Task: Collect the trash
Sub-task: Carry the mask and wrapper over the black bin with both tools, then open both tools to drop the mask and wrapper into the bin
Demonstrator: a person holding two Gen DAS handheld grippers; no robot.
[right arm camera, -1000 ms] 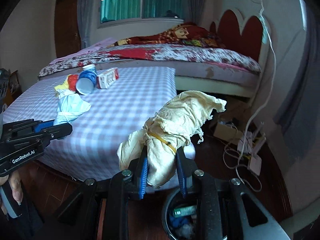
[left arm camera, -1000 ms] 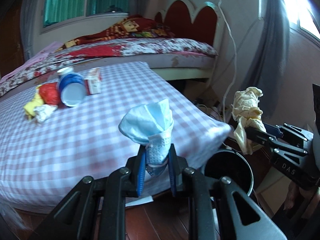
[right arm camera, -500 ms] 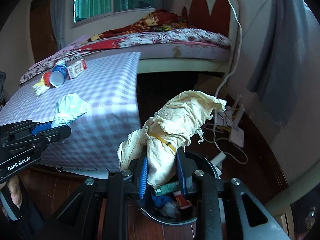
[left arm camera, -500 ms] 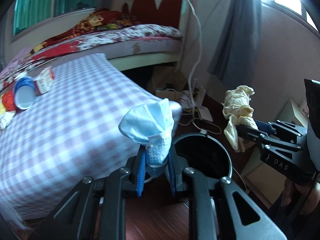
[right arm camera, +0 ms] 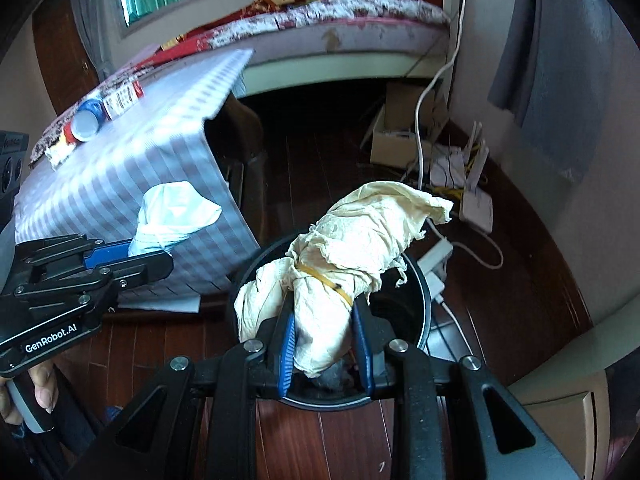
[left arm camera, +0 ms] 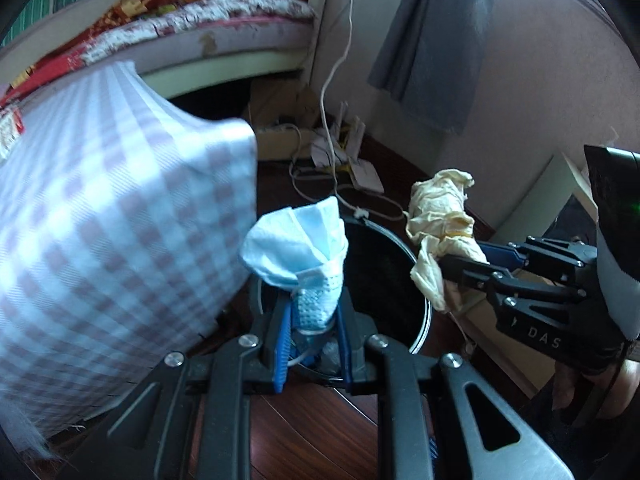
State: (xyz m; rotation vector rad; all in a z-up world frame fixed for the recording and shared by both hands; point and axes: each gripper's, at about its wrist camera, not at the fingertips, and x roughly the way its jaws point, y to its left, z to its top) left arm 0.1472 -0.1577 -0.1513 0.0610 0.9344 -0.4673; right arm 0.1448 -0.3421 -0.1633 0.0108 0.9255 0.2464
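The black bin [right arm camera: 416,304] stands on the dark wood floor [right arm camera: 320,160], just beside the corner of the desk [left arm camera: 120,220] with its checked cloth. Its round rim is open on the far side toward the white cables [right arm camera: 472,240]; the near side is crowded by both grippers.

The left gripper [left arm camera: 312,320] is clamped on a blue face mask [left arm camera: 300,248], which stands upright out of the fingers, long axis pointing up and away, over the near left part of the bin's rim. The right gripper [right arm camera: 324,336] is clamped on a bundle of yellowish paper [right arm camera: 360,248] tied with a rubber band [right arm camera: 324,280]; its long axis runs from the fingers up and to the right, across the bin's mouth. A loose flap hangs off the bundle's left side.

From the left wrist view the 2 bundles sit near each other with the bin's opening between them.

Most of the bin's inside is dark or covered by the paper; only a grey lump shows between the right fingers. On the far end of the desk lie a blue cup [right arm camera: 86,120], a red and white box [right arm camera: 122,100] and small scraps too blurred to name. A bed [right arm camera: 340,12] lies behind, partly cut off.
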